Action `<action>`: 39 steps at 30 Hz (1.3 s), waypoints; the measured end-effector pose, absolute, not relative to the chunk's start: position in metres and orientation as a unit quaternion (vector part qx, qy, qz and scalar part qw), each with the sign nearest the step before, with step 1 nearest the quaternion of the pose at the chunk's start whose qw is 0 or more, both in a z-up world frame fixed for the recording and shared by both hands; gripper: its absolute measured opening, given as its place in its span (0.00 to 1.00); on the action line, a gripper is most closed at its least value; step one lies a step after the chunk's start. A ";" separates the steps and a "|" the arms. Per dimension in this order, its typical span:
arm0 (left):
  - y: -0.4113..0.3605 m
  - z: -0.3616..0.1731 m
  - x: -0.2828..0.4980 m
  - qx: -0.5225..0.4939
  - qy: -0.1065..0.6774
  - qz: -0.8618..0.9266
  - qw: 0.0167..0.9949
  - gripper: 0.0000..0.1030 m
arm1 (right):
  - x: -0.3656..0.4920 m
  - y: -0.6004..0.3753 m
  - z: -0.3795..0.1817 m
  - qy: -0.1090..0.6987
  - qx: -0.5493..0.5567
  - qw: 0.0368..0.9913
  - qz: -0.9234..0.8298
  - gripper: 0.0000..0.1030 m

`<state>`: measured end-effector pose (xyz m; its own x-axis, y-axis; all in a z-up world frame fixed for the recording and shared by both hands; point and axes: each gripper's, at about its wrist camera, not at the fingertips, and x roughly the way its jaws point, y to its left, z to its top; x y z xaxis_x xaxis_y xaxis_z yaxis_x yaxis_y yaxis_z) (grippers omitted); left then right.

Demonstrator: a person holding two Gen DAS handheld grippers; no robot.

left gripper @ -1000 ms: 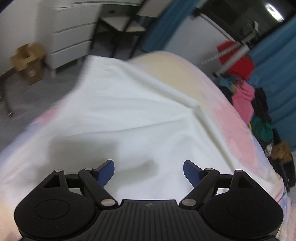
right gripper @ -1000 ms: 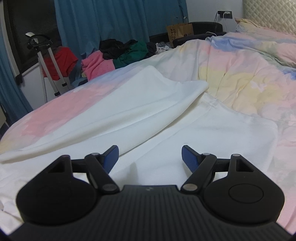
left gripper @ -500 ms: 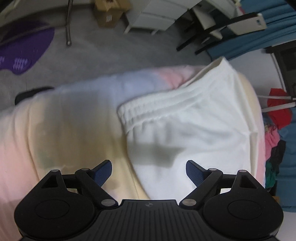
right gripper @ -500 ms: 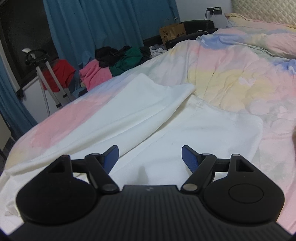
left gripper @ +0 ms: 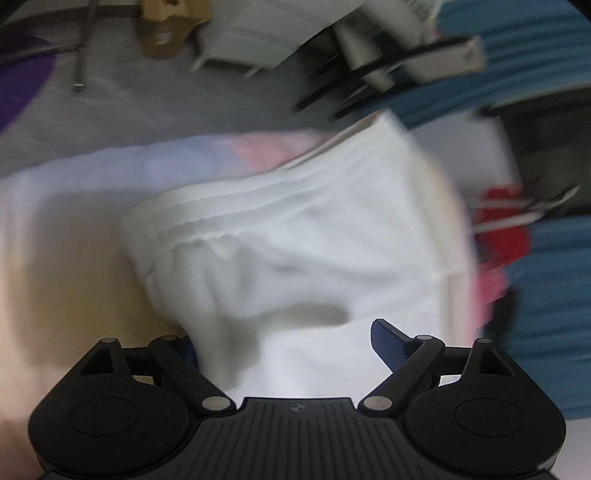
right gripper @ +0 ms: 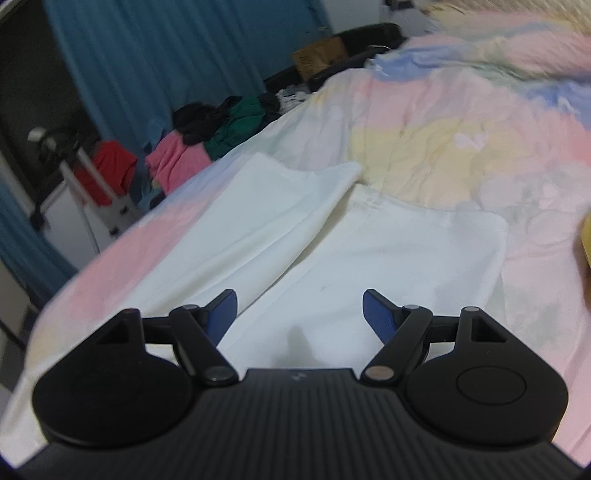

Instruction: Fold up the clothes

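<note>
White trousers (left gripper: 295,243) lie spread on a pastel bedspread (left gripper: 66,280). In the left wrist view their elastic waistband (left gripper: 207,210) faces me, and my left gripper (left gripper: 284,343) stands open astride the near waist corner; cloth covers most of its left fingertip. In the right wrist view the two white legs (right gripper: 388,258) run away from me, one overlapping the other. My right gripper (right gripper: 299,314) is open just above the nearer leg, with nothing between its fingers.
A heap of pink, green and black clothes (right gripper: 218,140) lies past the bed's far edge, beside a red garment on a stand (right gripper: 107,166). Blue curtains (right gripper: 166,59) hang behind. White drawers (left gripper: 266,40), a chair and a cardboard box (left gripper: 166,26) stand on the grey floor.
My left gripper swung from the trouser legs round to the waistband and closed in on its near corner. My right gripper moved lower and nearer over the legs.
</note>
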<state>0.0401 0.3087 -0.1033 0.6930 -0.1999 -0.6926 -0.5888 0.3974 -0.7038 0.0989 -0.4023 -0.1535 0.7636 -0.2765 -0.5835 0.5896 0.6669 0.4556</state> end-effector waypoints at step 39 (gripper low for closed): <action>0.302 -0.091 0.008 -0.555 0.208 0.101 0.799 0.07 | 0.066 -0.528 -0.239 0.243 0.536 0.760 -0.277 0.37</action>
<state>0.0080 0.3023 -0.0907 0.8928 -0.0691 -0.4451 -0.3928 0.3642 -0.8444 0.0660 -0.5283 -0.2391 0.7283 -0.1594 -0.6664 0.6813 0.2726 0.6794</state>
